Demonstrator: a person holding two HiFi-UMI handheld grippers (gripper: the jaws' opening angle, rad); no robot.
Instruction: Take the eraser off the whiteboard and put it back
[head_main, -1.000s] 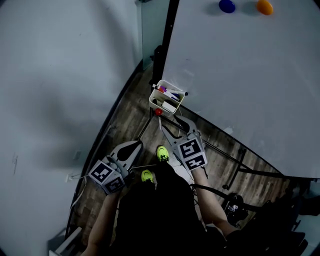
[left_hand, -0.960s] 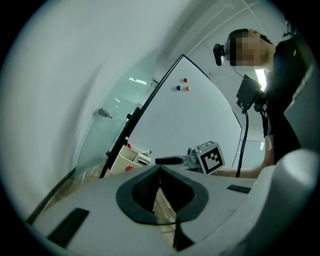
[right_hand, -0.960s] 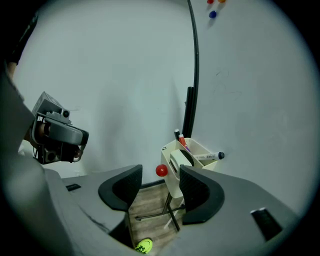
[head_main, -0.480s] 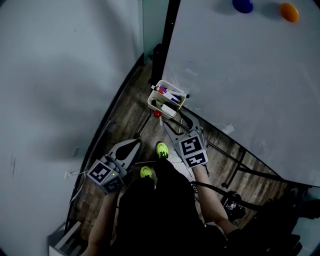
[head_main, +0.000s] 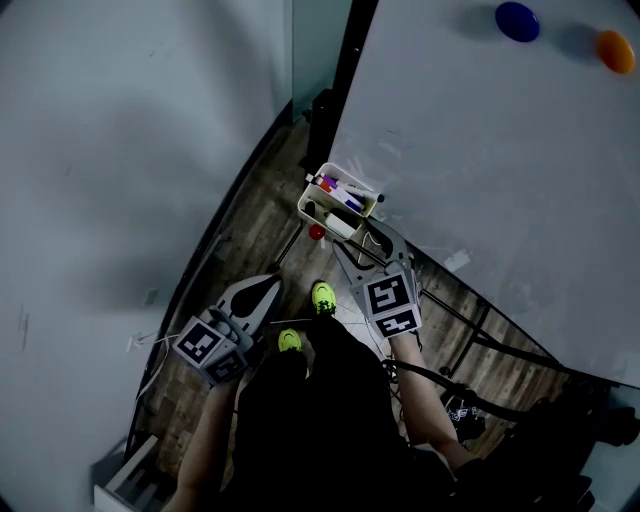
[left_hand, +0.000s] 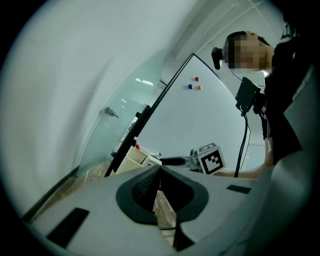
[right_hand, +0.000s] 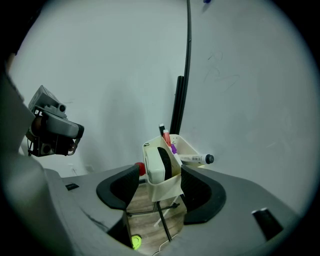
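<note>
The eraser, white with a black felt face, stands on edge in the front compartment of a cream basket that hangs at the whiteboard's lower left corner. In the head view the eraser shows as a pale block in that basket. My right gripper is open, having opened wider within the last second. Its fingertips are just short of the basket and nothing is pressed between them. My left gripper hangs lower left, with its jaws together and nothing in them.
Several markers fill the basket's rear compartment. A red knob sits just under the basket. Blue and orange magnets stick high on the board. Black stand legs cross the wood floor. A grey wall runs along the left.
The right gripper has drifted a little to the right of the red knob, still facing the basket. The left gripper has barely shifted. The eraser stays in the basket.
</note>
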